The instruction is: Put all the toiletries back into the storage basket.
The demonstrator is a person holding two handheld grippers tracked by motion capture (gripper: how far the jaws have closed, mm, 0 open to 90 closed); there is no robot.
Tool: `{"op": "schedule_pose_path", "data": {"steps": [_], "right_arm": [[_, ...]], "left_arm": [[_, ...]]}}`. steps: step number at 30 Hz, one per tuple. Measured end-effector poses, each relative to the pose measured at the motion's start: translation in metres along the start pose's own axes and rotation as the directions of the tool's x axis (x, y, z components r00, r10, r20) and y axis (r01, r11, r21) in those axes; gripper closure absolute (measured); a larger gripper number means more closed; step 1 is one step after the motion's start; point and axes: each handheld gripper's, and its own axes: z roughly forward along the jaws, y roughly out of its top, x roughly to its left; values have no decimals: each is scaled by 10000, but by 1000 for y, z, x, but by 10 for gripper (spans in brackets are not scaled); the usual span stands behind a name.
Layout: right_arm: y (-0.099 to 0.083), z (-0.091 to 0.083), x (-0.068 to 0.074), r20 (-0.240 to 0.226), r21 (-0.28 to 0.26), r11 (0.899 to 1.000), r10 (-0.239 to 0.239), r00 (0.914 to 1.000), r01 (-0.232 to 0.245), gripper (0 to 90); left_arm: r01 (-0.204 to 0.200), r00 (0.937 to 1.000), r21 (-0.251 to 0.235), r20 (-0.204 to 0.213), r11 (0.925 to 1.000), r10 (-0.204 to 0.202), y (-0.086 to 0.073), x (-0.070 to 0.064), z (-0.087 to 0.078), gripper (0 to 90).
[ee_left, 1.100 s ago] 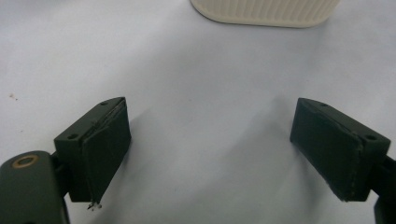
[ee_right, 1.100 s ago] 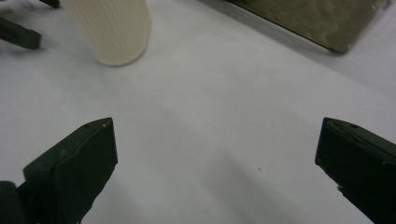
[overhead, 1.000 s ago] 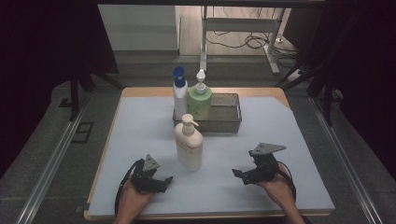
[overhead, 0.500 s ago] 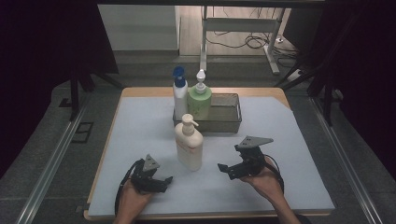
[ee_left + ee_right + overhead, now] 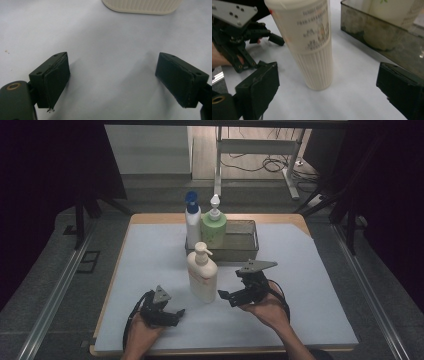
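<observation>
A cream pump bottle point(image 5: 202, 275) stands upright on the white table, in front of a grey metal tray point(image 5: 247, 251). In the tray stands a green pump bottle point(image 5: 213, 232), and a white bottle with a blue cap point(image 5: 192, 222) is at its left end. My right gripper point(image 5: 228, 296) is open just right of the cream bottle and points left at its lower part. In the right gripper view the ribbed cream bottle point(image 5: 312, 45) stands a little beyond the open right gripper point(image 5: 328, 87). My left gripper point(image 5: 175, 314) rests open on the table, front left of the bottle. The bottle's base point(image 5: 140, 6) lies beyond my left gripper point(image 5: 113, 80).
The white mat point(image 5: 150, 260) covers a wooden table top with bare room to the left and right. The tray's wall point(image 5: 372, 27) is close on the far side of my right gripper. Beyond the table stands a metal frame with cables on the floor point(image 5: 260, 165).
My right gripper has moved left across the table and turned toward the cream bottle. The left gripper and the bottles have stayed where they were.
</observation>
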Motion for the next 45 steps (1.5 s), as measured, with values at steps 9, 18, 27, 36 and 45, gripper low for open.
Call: {"op": "schedule_pose_path", "data": {"steps": [9, 18, 27, 36, 45], "right_arm": [[20, 13, 13, 138, -186, 9987, -476, 9988, 479, 127], [33, 30, 26, 389, -90, 9957, -916, 9950, 920, 140], [43, 49, 38, 878, -85, 9934, -1132, 9897, 1144, 189], [48, 62, 43, 1310, -146, 9913, -1278, 9831, 1308, 256], [47, 61, 40, 1303, -314, 9952, -875, 9876, 923, 358]], "left_arm": [[-2, 10000, 13, 5, 10000, 2, 0, 0, 0, 121], [-4, 10000, 15, 7, 10000, 4, 0, 0, 0, 121], [-5, 10000, 9, 2, 10000, 5, 0, 0, 0, 121], [3, 10000, 11, 2, 10000, -3, 0, 0, 0, 121], [5, 10000, 11, 4, 10000, -5, 0, 0, 0, 121]]}}
